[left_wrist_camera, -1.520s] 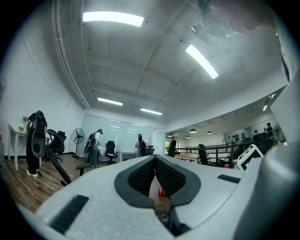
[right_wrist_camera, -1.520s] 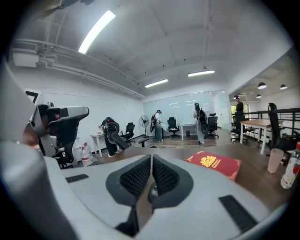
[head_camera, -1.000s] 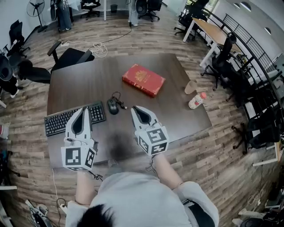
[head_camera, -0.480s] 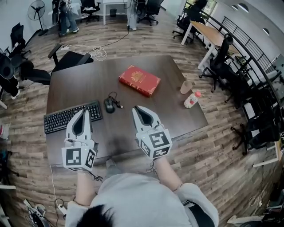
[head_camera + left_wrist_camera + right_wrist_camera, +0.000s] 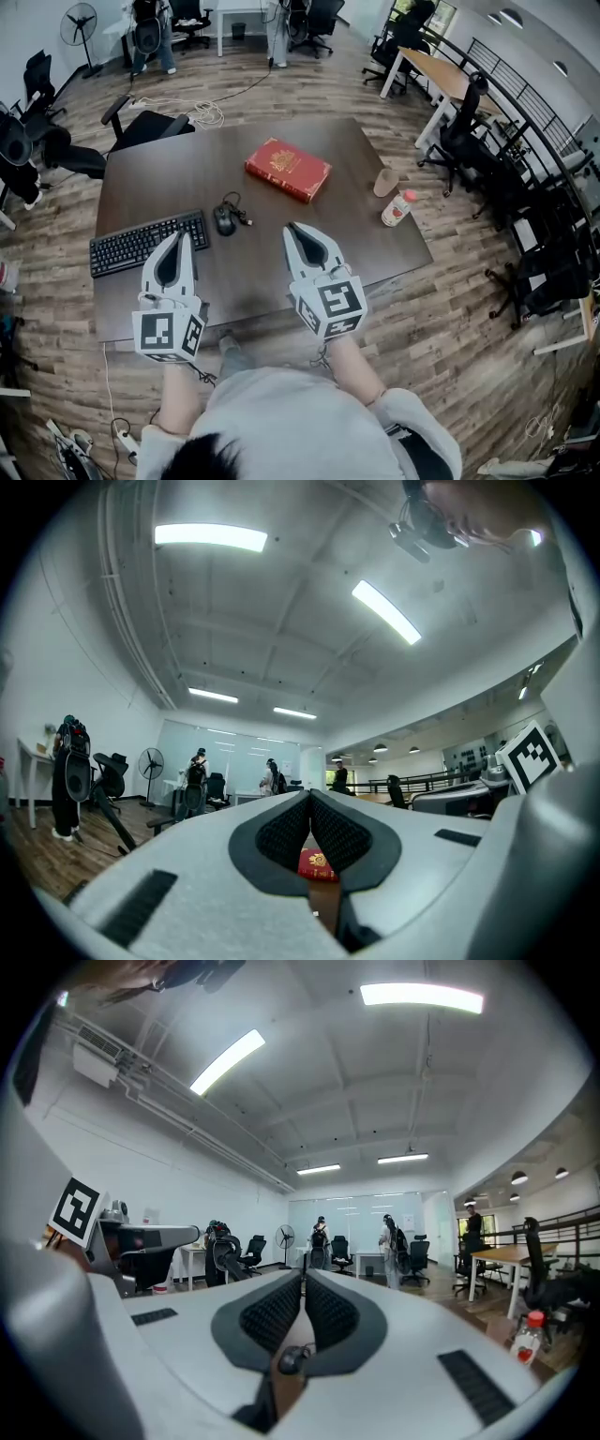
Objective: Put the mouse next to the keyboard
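Low in the frame, the left gripper (image 5: 178, 240) and right gripper (image 5: 292, 231) hover over the table's (image 5: 375, 246) near edge, each with jaws together, holding nothing. Beyond them, mid-frame, the mouse (image 5: 224, 219) lies just right of the keyboard (image 5: 148, 243). Farther up sits a red book (image 5: 287, 169).

You wore a light grey top (image 5: 300, 422) whose sleeves stopped short of the wrists. Over the near edge of the dark table (image 5: 159, 178), the left gripper (image 5: 178, 236) and right gripper (image 5: 292, 229) each had a pale grey shell tapering to a point, around black pads (image 5: 281, 834) with a dimpled texture. On the end farthest from the table, each carried a cube (image 5: 168, 336) of black-and-white square markers, with a thin dark cord trailing beneath.
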